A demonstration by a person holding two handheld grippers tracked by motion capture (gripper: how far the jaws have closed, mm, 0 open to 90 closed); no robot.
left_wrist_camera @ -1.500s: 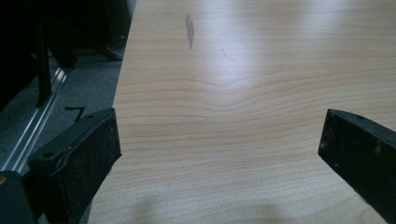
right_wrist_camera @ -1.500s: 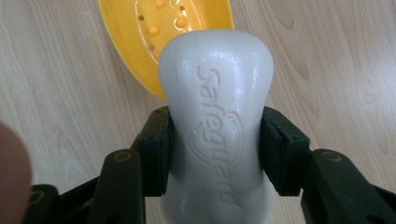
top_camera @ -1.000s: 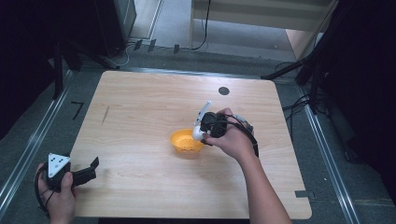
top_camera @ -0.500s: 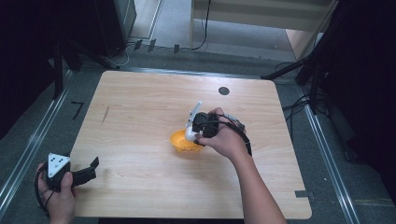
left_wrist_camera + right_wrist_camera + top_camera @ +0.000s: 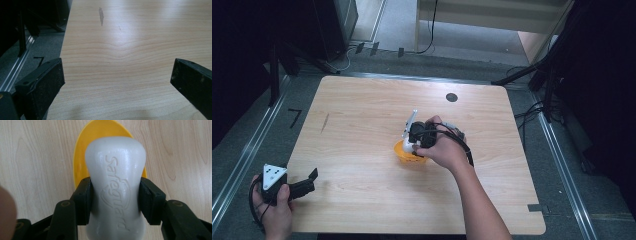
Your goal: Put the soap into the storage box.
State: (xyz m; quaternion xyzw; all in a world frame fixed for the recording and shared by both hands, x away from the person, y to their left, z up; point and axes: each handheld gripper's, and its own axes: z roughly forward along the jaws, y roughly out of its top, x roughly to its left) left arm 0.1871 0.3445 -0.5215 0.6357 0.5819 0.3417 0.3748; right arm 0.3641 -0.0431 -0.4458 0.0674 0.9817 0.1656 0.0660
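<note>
A white soap bar [image 5: 115, 170] with raised lettering is clamped between the two black jaws of my right gripper [image 5: 115, 195], which is shut on it. Directly beyond the soap lies a yellow dish [image 5: 81, 157] on the wooden table; whether the bar touches it I cannot tell. From the high view, the right gripper [image 5: 412, 142] sits over the yellow dish [image 5: 403, 154] near the table's middle, with the hand covering much of it. My left gripper [image 5: 309, 181] rests at the table's near left corner, with its jaws wide apart and nothing between them [image 5: 117, 75].
The wooden table [image 5: 362, 115] has a dark round hole [image 5: 451, 97] near its far right edge and a small dark stain [image 5: 101, 15] on the left. Metal rails and cables run along the floor around the table.
My right hand has moved left with the soap and now sits over the yellow dish. The left hand and the dish have stayed put.
</note>
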